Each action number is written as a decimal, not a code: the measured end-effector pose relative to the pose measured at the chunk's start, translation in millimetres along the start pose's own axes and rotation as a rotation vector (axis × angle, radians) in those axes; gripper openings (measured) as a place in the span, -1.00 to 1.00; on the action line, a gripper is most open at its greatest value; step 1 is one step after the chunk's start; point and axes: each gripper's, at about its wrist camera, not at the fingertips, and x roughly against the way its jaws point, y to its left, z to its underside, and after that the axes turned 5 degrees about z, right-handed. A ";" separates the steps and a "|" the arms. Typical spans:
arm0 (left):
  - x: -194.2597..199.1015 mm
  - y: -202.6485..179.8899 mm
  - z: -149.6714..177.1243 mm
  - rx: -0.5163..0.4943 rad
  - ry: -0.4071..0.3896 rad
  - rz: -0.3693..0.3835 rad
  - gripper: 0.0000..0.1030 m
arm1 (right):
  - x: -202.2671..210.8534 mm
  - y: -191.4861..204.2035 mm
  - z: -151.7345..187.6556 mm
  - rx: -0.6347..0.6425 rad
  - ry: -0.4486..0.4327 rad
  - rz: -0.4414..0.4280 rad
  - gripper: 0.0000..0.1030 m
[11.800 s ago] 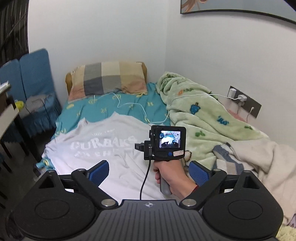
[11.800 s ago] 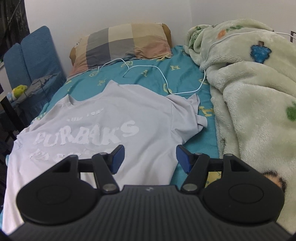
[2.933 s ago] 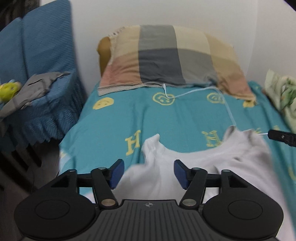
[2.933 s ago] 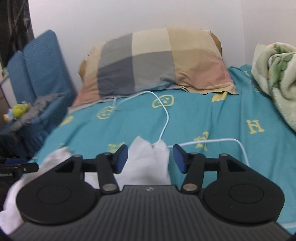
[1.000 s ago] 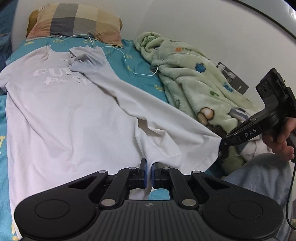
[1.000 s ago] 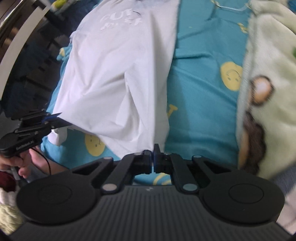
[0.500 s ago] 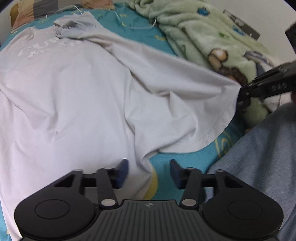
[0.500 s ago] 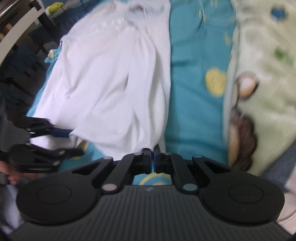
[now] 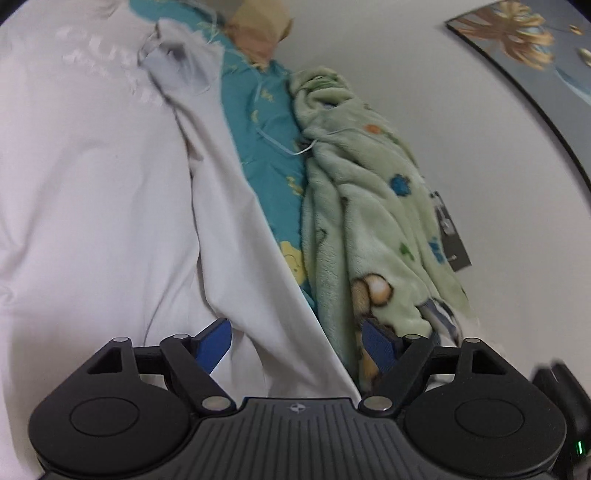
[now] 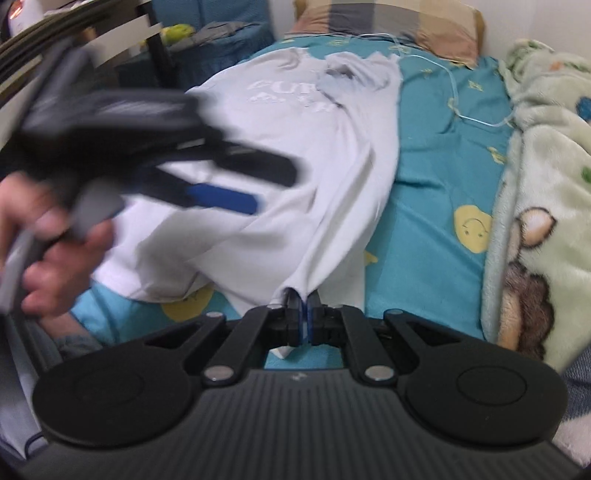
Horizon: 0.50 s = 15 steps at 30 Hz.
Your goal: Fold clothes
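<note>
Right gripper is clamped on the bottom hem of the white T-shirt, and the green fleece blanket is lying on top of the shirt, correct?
Not quite. The right gripper is shut on the hem of the white T-shirt, but the green fleece blanket lies beside the shirt, apart from it, with a strip of teal sheet between them. The right wrist view shows this.

The white cotton T-shirt point(image 10: 295, 155) carries paler white lettering. Right of the claw's blue pads point(image 10: 293, 325) lies a teal bedsheet point(image 10: 436, 177) with yellow smiley faces, then a pale green fleece blanket point(image 10: 543, 155) printed with brown bears. Beyond is a checked tan-and-grey pillow point(image 10: 388, 26).
</note>
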 end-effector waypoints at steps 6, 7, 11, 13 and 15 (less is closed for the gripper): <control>-45.3 9.2 -14.6 0.021 0.044 -0.002 0.35 | -12.1 16.0 4.1 0.099 0.036 -0.024 -0.90; -50.5 6.3 -14.8 -0.002 0.056 -0.019 0.11 | -14.1 17.1 3.6 0.105 0.042 -0.030 -0.90; -55.0 1.8 -13.6 -0.046 0.075 -0.086 -0.88 | -22.3 19.3 0.4 0.113 0.066 -0.061 -0.90; -45.5 4.7 -13.6 -0.034 0.057 -0.080 -0.91 | -26.7 19.3 -1.7 0.110 0.080 -0.083 -0.90; -35.6 11.2 -12.4 -0.024 0.044 -0.106 -0.94 | -31.8 19.2 -4.1 0.106 0.098 -0.109 -0.90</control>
